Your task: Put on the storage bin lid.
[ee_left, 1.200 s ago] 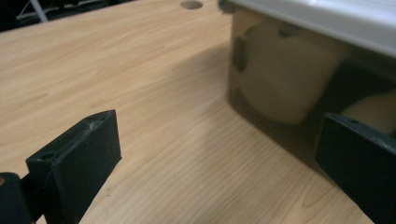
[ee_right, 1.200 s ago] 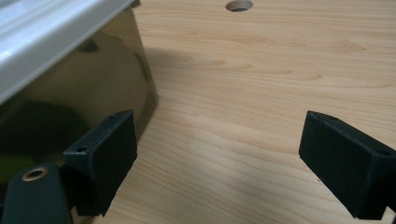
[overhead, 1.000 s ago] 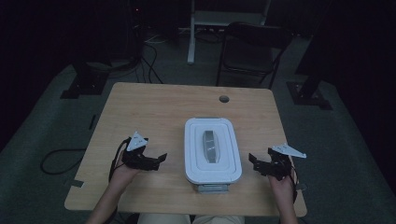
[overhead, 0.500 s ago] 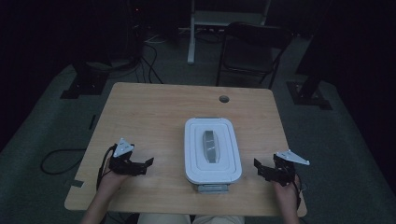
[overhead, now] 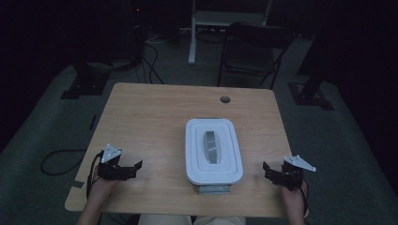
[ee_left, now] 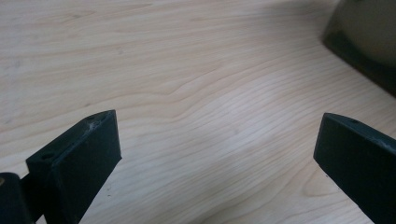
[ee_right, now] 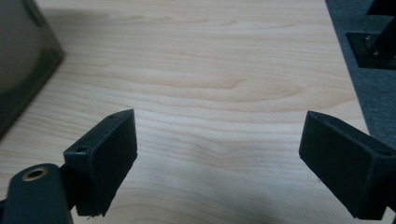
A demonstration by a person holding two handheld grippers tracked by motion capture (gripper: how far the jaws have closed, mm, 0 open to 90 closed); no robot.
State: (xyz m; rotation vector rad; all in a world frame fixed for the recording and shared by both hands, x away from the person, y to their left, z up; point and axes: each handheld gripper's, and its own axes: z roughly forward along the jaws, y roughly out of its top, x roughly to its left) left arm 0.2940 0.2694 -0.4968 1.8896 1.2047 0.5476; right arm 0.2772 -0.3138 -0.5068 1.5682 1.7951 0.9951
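Note:
A white lidded container [overhead: 213, 150] with a grey handle [overhead: 212, 146] on its lid sits mid-table, toward the near edge. My left gripper [overhead: 135, 169] rests low at the near left, pointing right at the container, well apart from it. Its jaws stand wide open over bare wood [ee_left: 215, 154], and a corner of the container [ee_left: 369, 42] shows at the upper right. My right gripper [overhead: 267, 171] is at the near right, pointing left, also open with nothing between its jaws [ee_right: 219, 158]. The container's side [ee_right: 21, 60] shows at the left of that view.
The wooden table [overhead: 155, 117] has a round cable hole [overhead: 225, 99] near its far edge. A folding chair [overhead: 253, 47] stands behind the table. The table's right edge and grey floor [ee_right: 364, 70] lie close to my right gripper.
Both grippers have drawn back toward the near edge and outward, away from the container. Both stay open.

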